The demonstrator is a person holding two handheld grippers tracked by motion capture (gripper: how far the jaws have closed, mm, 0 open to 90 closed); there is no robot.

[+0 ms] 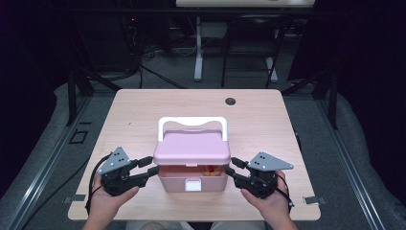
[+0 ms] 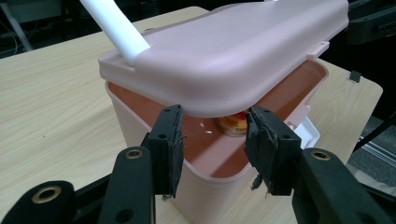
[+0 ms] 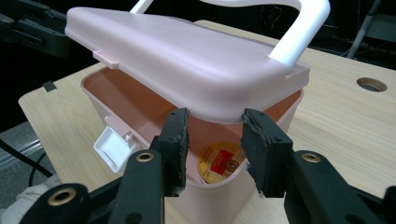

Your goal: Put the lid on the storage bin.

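Note:
A pink box (image 1: pixel 177 183) with a white handle (image 1: pixel 191 122) stands at the front middle of the table. Its lid (image 1: pixel 191 148) is tilted up at the front, leaving a gap. Through the gap shows a round yellow and red tin (image 3: pixel 222 161) on the box floor. My left gripper (image 1: pixel 152 168) is at the box's left side, open, its jaw tips just under the lid's edge (image 2: pixel 233 51). My right gripper (image 1: pixel 229 171) mirrors it on the right side, also open, tips under the lid (image 3: pixel 177 56). A white latch (image 1: pixel 193 184) hangs loose on the front wall.
The wooden table (image 1: pixel 143 115) has a round cable hole (image 1: pixel 230 101) at the back right. Two tape marks (image 1: pixel 311 200) sit at its front corners. Beyond the table stand white desk legs (image 1: pixel 197 57) and cables on a dark floor.

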